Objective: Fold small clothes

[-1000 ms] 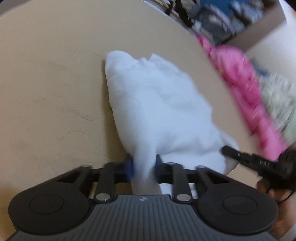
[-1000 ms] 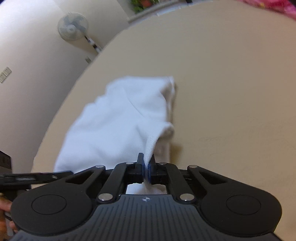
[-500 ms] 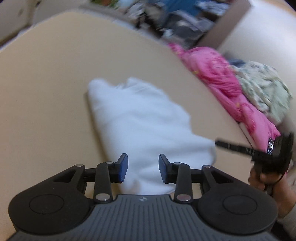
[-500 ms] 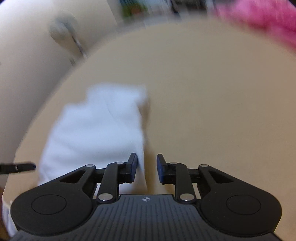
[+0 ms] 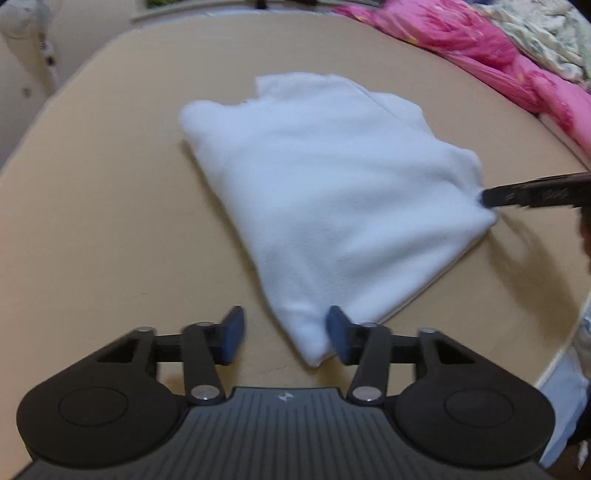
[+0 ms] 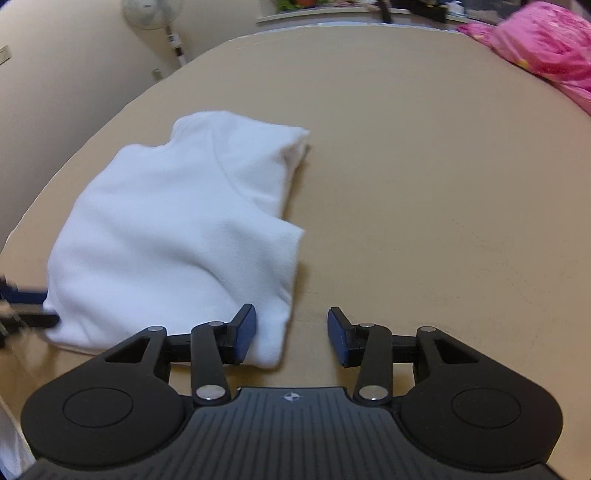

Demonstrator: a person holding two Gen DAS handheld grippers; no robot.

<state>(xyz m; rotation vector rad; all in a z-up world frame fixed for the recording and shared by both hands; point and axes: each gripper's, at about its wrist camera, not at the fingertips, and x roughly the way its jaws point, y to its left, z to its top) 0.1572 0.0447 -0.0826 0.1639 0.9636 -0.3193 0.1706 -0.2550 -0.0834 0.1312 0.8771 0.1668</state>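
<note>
A white folded garment (image 5: 332, 199) lies flat on the tan table (image 5: 92, 221); it also shows in the right wrist view (image 6: 177, 236). My left gripper (image 5: 286, 334) is open, its fingers standing at the garment's near corner without gripping it. My right gripper (image 6: 291, 334) is open at the garment's other near corner, the cloth beside its left finger. In the left wrist view the right gripper's fingertips (image 5: 491, 197) touch the garment's right corner. In the right wrist view the left gripper's fingertips (image 6: 37, 317) show blurred at the garment's left edge.
A pink garment (image 5: 480, 51) and a pale patterned cloth (image 5: 546, 33) are piled at the table's far right; the pink one also shows in the right wrist view (image 6: 546, 51). A standing fan (image 6: 153, 14) is behind the table's far left. The table edge (image 5: 561, 354) runs near the right.
Both grippers have let go of the white garment and opened. It now lies flat and folded on the table. Both grippers have drawn back and up a little.
</note>
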